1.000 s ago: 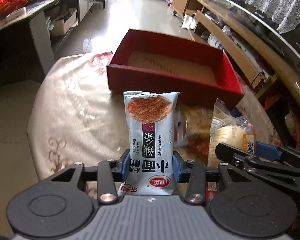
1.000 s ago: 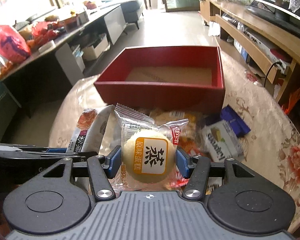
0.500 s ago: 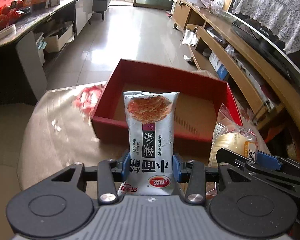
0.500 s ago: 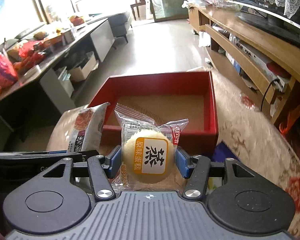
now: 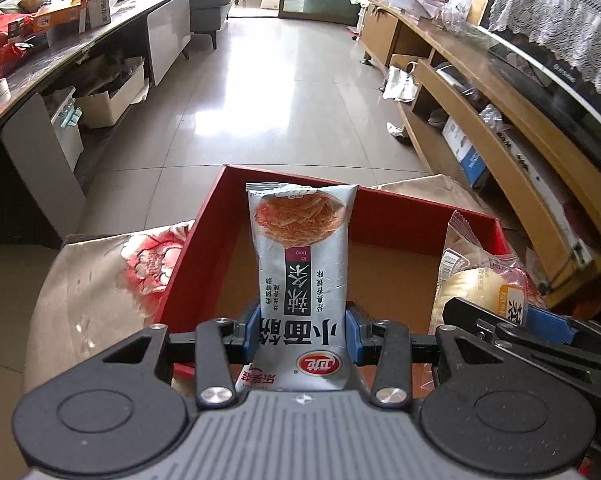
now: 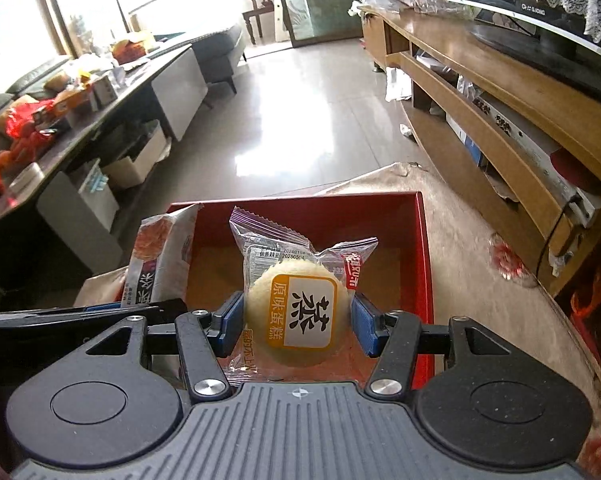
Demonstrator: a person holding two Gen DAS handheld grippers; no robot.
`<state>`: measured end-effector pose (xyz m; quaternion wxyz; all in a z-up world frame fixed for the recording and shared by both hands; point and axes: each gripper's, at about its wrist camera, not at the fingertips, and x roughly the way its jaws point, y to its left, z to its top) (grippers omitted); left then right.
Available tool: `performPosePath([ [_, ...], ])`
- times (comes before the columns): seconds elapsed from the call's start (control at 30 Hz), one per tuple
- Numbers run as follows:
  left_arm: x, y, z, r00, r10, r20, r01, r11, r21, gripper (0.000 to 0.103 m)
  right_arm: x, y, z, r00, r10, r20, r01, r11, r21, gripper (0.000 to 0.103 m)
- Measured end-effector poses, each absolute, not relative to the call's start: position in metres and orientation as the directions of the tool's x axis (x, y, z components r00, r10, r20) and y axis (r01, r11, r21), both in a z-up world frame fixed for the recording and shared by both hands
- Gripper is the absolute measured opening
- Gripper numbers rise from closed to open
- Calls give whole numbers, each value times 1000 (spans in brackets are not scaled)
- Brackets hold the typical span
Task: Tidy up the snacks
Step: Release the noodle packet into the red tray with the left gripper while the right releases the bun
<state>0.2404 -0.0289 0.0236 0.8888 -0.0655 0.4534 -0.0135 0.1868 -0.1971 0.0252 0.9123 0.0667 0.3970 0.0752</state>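
Observation:
My left gripper [image 5: 302, 334] is shut on a silver noodle snack packet [image 5: 302, 264] and holds it upright over the near left part of the open red box [image 5: 404, 216]. My right gripper [image 6: 298, 324] is shut on a wrapped round steamed cake [image 6: 298, 312] and holds it above the box's brown floor [image 6: 216, 272]. The cake [image 5: 480, 284] shows at the right of the left wrist view, and the packet [image 6: 160, 256] at the left of the right wrist view. The box looks empty.
The box stands on a beige floral tablecloth [image 5: 100, 280] near the table's far edge. A wooden TV cabinet [image 6: 500, 120] runs along the right. A cluttered dark counter [image 5: 40, 60] is at the left, with tiled floor [image 5: 280, 100] between them.
Both grippers have moved forward and up with their snacks, from above the snack pile in front of the box to over the box itself. The pile has dropped out of view.

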Motion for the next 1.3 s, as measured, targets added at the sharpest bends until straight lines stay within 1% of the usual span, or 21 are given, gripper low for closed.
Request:
performPosePath([
  [0.37,270,-33,-18,530,-34,-847,-67,994,-81,38,221,-191,-5,620,177,-764,-75,983,166,63],
  [0.57,272,-31,-31,507,-10,-862,-78,995,-57,39,228,-184,-20,580,166,-797,-82,986,146,63],
  [0.7,271,-31,-31,506,-8,-863,-75,996,-53,40,228,-181,-24,570,143,-809,-91,990,111,65],
  [0.9,267,-28,-27,505,-9,-863,-78,995,-56,43,224,-179,-18,584,120,-803,-97,992,78,67],
  [0.97,266,-27,-25,507,-13,-862,-77,995,-60,44,223,-179,-17,593,104,-799,-96,994,59,72],
  [1.13,259,-23,-18,518,-27,-855,-77,994,-77,47,217,-180,-12,607,90,-789,-99,994,37,75],
  [1.3,250,-21,-10,529,-43,-848,-71,993,-95,48,209,-180,-6,622,82,-779,-104,994,22,75],
])
